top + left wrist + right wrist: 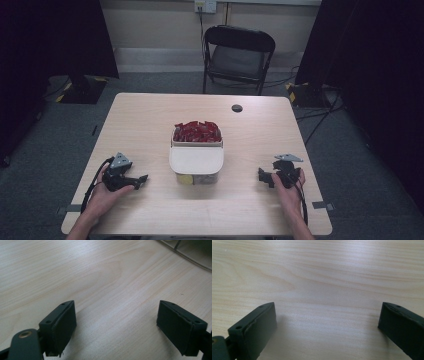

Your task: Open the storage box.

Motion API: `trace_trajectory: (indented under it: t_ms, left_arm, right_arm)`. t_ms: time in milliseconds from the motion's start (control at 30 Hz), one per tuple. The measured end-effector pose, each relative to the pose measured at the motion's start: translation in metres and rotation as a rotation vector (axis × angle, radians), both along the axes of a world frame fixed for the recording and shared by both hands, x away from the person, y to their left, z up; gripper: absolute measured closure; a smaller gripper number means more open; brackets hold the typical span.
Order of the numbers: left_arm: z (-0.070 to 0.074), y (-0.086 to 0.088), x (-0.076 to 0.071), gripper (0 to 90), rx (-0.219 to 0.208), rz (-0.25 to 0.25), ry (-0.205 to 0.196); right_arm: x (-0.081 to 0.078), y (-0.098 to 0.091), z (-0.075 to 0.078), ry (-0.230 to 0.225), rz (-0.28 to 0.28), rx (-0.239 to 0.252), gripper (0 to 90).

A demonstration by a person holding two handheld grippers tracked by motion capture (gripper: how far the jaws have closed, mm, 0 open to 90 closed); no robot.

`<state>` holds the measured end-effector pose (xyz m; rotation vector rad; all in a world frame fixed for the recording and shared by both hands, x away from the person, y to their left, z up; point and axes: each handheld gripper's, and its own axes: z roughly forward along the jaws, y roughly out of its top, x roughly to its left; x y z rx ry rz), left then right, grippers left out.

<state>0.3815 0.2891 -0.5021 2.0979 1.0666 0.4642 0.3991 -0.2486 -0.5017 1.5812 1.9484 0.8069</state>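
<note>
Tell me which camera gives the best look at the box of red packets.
The high view: the box of red packets sits whole at mid-table, a white lid resting in front. The left gripper view catches merely a container edge at its top right corner; the right gripper view looks at bare wood.

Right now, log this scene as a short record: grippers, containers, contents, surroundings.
left gripper: open, resting on table, holds nothing
right gripper: open, resting on table, holds nothing
container: mid-table between the grippers, white lid on top
red packets: piled in a box just behind the container
yellow item: seen through the container's front wall
chair: black, beyond the far edge
</note>
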Motion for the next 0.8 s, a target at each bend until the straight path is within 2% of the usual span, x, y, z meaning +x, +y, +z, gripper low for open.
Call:
trace_trajectory:
  t_ms: [367,400,433,467,533,567,600,733,800]
  left_arm:
    - [0.0,0.0,0.0,15.5,0.001,-0.001,0.0]
    - [0.0,0.0,0.0,15.5,0.001,-0.001,0.0]
    - [0.0,0.0,0.0,15.5,0.001,-0.001,0.0]
    - [0.0,0.0,0.0,15.5,0.001,-0.001,0.0]
    - [0.0,0.0,0.0,15.5,0.001,-0.001,0.0]
    - [0.0,0.0,0.0,15.5,0.001,-0.002,0.0]
    - [0.0,0.0,0.0,15.5,0.001,-0.001,0.0]
    - [0.0,0.0,0.0,15.5,0.001,-0.002,0.0]
    - [0.0,0.0,0.0,15.4,0.001,-0.002,0.001]
  right_arm:
    - [-0.001,0.0,0.002,0.013,-0.011,0.008,3.7]
    - [-0.001,-0.001,0.003,0.013,-0.023,0.008,9.0]
    - [-0.001,-0.001,0.003,0.013,-0.023,0.008,9.0]
    - [-0.002,-0.002,0.005,0.009,-0.026,0.008,16.0]
    - [-0.002,-0.003,0.006,0.011,-0.027,0.024,14.8]
    - [-0.003,-0.006,0.007,0.022,-0.023,0.066,14.9]
    - [-0.003,-0.006,0.008,0.025,-0.018,0.074,13.8]
    - [-0.004,-0.005,0.01,0.024,-0.01,0.066,14.3]
    - [-0.005,-0.004,0.012,0.019,0.012,0.075,14.2]
